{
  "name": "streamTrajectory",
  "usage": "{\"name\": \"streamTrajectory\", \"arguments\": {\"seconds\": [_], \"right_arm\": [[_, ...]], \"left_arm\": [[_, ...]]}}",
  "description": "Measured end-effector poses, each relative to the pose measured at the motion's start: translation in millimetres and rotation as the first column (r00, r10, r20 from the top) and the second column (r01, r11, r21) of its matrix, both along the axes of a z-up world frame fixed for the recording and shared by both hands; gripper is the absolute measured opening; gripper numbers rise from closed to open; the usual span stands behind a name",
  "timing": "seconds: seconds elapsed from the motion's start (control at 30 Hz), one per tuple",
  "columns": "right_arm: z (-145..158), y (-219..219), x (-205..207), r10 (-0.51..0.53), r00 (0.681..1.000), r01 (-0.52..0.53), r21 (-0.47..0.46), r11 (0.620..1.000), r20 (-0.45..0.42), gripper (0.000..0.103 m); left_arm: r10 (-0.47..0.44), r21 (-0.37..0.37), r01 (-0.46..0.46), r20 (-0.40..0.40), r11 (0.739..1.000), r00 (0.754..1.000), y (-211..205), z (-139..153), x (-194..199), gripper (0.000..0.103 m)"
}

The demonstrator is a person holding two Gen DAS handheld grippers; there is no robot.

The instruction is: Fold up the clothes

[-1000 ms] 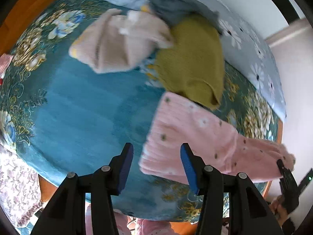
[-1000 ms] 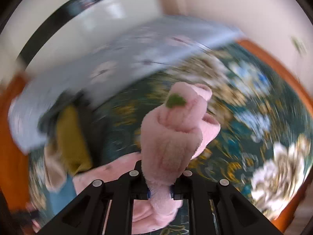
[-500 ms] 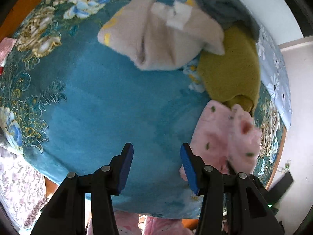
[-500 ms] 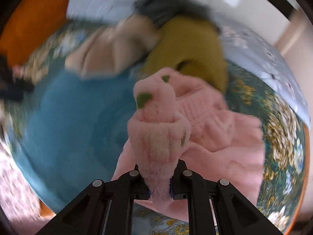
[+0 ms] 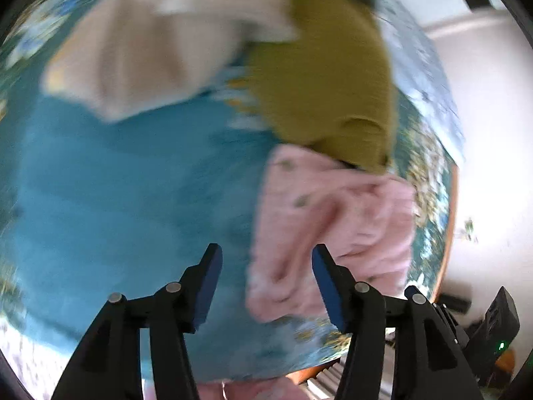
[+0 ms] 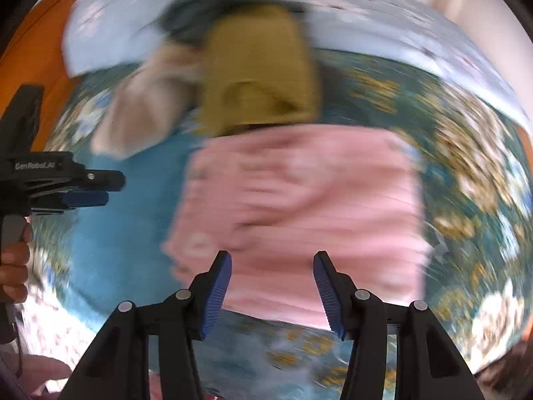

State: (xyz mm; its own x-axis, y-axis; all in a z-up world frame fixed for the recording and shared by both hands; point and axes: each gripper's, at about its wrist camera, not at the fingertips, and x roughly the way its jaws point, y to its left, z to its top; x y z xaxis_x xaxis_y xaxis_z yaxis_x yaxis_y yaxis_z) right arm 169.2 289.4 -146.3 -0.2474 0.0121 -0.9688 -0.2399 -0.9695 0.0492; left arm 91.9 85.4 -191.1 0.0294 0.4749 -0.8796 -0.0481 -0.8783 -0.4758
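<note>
On the bed's teal floral cover (image 5: 110, 183) lies the pink garment (image 6: 299, 206), bunched, its far edge touching an olive garment (image 5: 326, 76); a beige garment (image 5: 160, 46) sits beside that. We hold our left tongs (image 5: 265, 286) spread wide and empty above the pink garment's near corner. Our right tongs (image 6: 271, 291) are also wide, gripping nothing, hovering over its near edge. Both views are motion-blurred.

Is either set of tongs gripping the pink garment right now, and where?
Neither. Left tongs and right tongs both stand open and empty; the pink garment lies on the bed.
</note>
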Motion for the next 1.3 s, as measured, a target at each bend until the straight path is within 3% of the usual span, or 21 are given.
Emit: {"name": "streamTrajectory", "arguments": {"seconds": [0.1,0.17,0.23,0.33,0.5,0.57,0.63,0.73,0.8,0.87,1.0,1.13,1.2,1.27,1.3], "right_arm": [[-1,43,14,-0.071,0.997,0.069,0.029,0.997,0.044,0.055],[-6,63,18,-0.094,0.993,0.090,0.045,0.995,0.077,0.055],[-8,77,17,-0.112,0.990,0.109,0.035,0.993,0.085,0.055],[-9,89,15,-0.108,0.991,0.107,0.016,0.994,0.082,0.055],[-19,96,7,-0.070,0.994,0.071,-0.004,0.997,0.088,0.055],[-21,100,4,-0.067,0.994,0.068,-0.013,0.998,0.084,0.055],[-24,106,1,-0.072,0.994,0.074,-0.025,0.997,0.086,0.055],[-20,112,-2,-0.074,0.995,0.077,-0.041,0.996,0.070,0.055],[-16,116,-4,-0.071,0.996,0.074,-0.057,0.996,0.052,0.055],[-14,119,-8,-0.068,0.997,0.071,-0.081,0.994,0.036,0.055],[-25,116,-21,-0.051,0.998,0.056,-0.129,0.990,0.045,0.055],[-45,109,-32,-0.018,0.997,0.029,-0.158,0.987,0.074,0.055],[-56,105,-37,-0.001,0.996,0.016,-0.172,0.985,0.088,0.055],[-71,104,-41,0.006,0.993,0.017,-0.183,0.983,0.121,0.055],[-80,107,-40,-0.006,0.989,0.035,-0.186,0.982,0.150,0.055]], "left_arm": [[-0.142,0.016,0.143,-0.042,0.990,0.989,52,-11,-11,0.062],[-0.199,-0.035,0.197,-0.054,0.980,0.978,75,-20,-13,0.061],[-0.223,-0.018,0.223,-0.031,0.975,0.974,93,-31,-14,0.060],[-0.232,-0.008,0.232,-0.017,0.973,0.973,108,-38,-13,0.037],[-0.199,0.028,0.198,0.031,0.980,0.979,116,-49,-16,0.031],[-0.182,0.009,0.181,0.025,0.983,0.983,116,-51,-17,0.008],[-0.155,0.011,0.155,-0.003,0.988,0.988,111,-43,-14,0.008],[-0.013,0.090,0.020,-0.073,0.996,0.997,77,-8,-12,0.008],[0.108,0.121,-0.096,-0.096,0.988,0.989,44,6,-12,0.008],[0.162,0.083,-0.155,-0.076,0.984,0.984,22,-3,-16,0.008],[0.144,-0.051,-0.144,0.011,0.988,0.989,15,-48,-30,0.008],[0.124,-0.112,-0.118,0.050,0.987,0.991,27,-61,-41,0.011],[0.108,-0.118,-0.103,0.031,0.988,0.994,26,-49,-36,0.017],[0.094,-0.139,-0.092,0.012,0.986,0.995,20,-37,-28,0.040],[0.087,-0.143,-0.086,0.000,0.986,0.996,17,-27,-21,0.042]]}}
